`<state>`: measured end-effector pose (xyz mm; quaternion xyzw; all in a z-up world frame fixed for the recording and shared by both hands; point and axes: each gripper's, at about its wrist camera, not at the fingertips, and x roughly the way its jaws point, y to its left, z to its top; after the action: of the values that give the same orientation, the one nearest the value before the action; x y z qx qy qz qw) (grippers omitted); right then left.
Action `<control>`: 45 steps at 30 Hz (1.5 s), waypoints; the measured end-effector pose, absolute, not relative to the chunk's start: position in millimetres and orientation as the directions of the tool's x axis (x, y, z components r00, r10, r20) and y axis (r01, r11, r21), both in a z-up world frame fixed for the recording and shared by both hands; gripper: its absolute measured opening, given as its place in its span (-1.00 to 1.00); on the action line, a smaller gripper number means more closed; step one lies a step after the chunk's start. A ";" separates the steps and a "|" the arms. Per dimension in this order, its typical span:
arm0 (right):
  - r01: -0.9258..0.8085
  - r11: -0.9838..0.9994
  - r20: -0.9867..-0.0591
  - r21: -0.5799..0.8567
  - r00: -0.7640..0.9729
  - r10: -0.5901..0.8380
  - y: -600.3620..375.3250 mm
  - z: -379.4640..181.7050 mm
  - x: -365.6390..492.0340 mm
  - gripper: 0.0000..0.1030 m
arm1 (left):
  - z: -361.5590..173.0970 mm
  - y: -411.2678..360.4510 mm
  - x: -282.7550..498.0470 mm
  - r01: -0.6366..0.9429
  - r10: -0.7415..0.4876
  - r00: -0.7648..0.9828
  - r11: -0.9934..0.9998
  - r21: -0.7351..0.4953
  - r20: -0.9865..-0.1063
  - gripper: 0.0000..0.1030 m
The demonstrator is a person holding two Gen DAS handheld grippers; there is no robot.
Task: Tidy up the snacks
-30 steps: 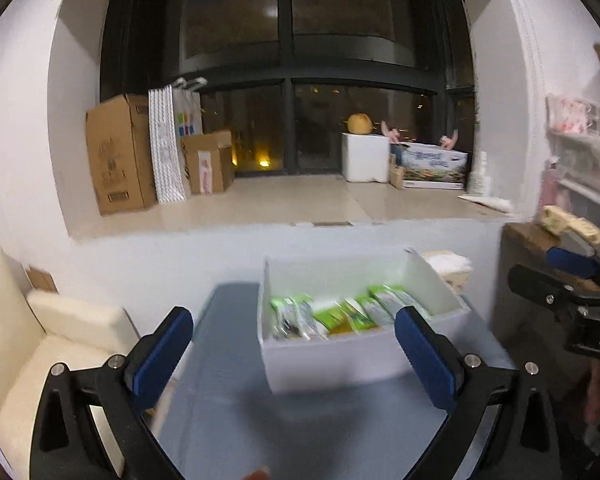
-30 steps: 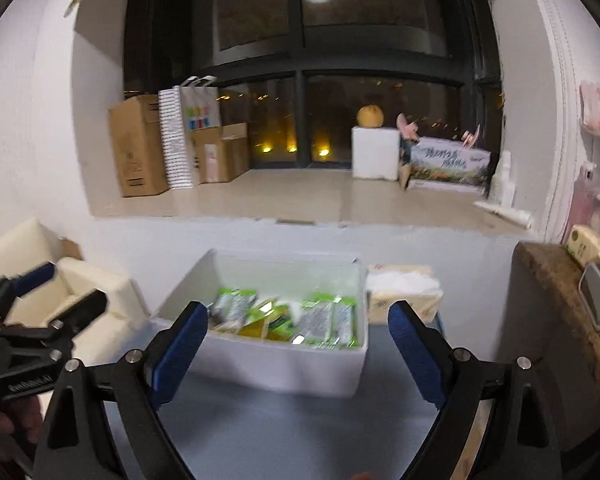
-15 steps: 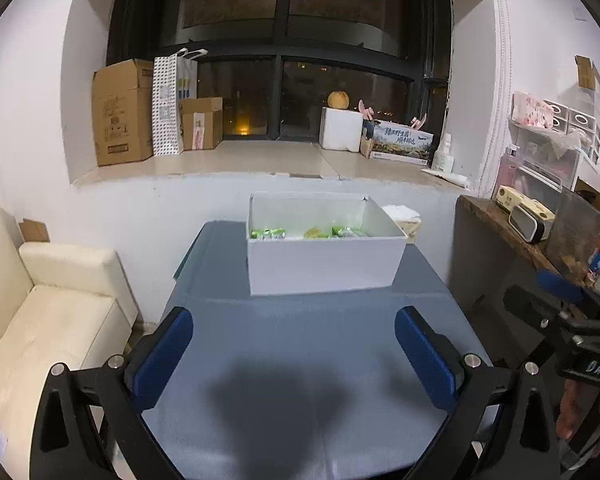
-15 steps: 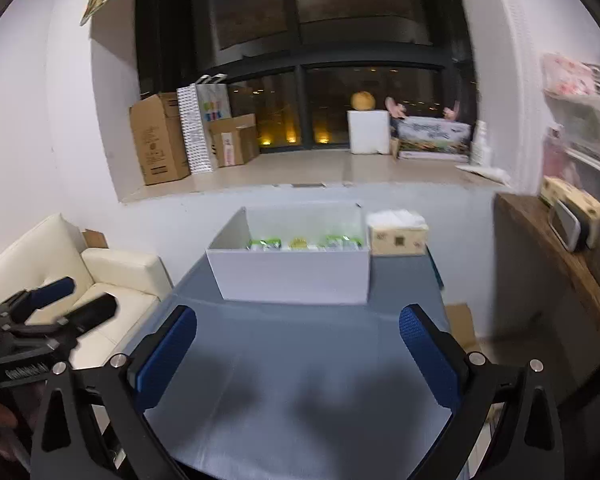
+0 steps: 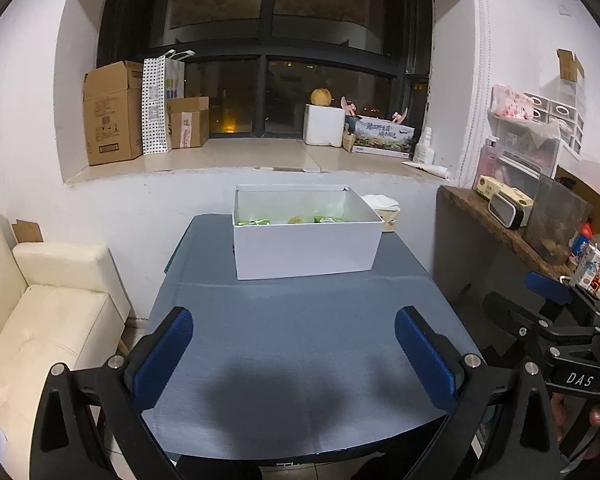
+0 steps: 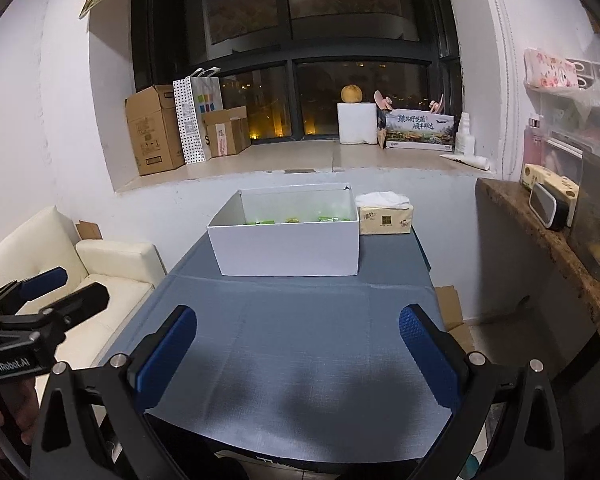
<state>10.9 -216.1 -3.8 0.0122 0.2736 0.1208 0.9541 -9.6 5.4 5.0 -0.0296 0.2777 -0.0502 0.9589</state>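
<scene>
A white box (image 5: 306,246) stands at the far end of the blue-grey table (image 5: 296,344); it also shows in the right wrist view (image 6: 288,248). Green and yellow snack packets (image 5: 256,222) lie inside it, mostly hidden by its front wall, and show in the right wrist view (image 6: 328,219) too. My left gripper (image 5: 294,346) is open and empty, over the table's near part, well back from the box. My right gripper (image 6: 298,344) is open and empty, also back from the box. Each gripper appears at the edge of the other's view.
A tissue pack (image 6: 385,216) sits right of the box. A cream sofa (image 5: 40,320) stands left of the table. A wooden shelf (image 5: 512,232) with jars and bottles stands on the right. Cardboard boxes (image 5: 112,130) line the window sill behind.
Both grippers have pulled back and away from the box, which now looks smaller and farther. The packets were seen from above before; now only their tops show over the wall.
</scene>
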 end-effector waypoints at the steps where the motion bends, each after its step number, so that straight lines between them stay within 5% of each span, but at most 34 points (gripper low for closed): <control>1: -0.224 0.970 -0.517 0.091 0.822 0.238 -215.9 -3.4 10.2 1.00 | 5.5 4.8 -9.7 0.083 -0.117 0.840 0.993 -0.087 -0.529 1.00; 45: -0.234 0.969 -0.506 0.083 0.828 0.244 -216.0 3.9 3.8 1.00 | 0.9 7.6 -6.6 0.087 -0.112 0.827 0.994 -0.072 -0.551 1.00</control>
<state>3.8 -216.0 3.9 0.0087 0.2657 0.1250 0.9559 -6.6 7.6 0.9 -0.0219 0.2892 -0.0521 0.9556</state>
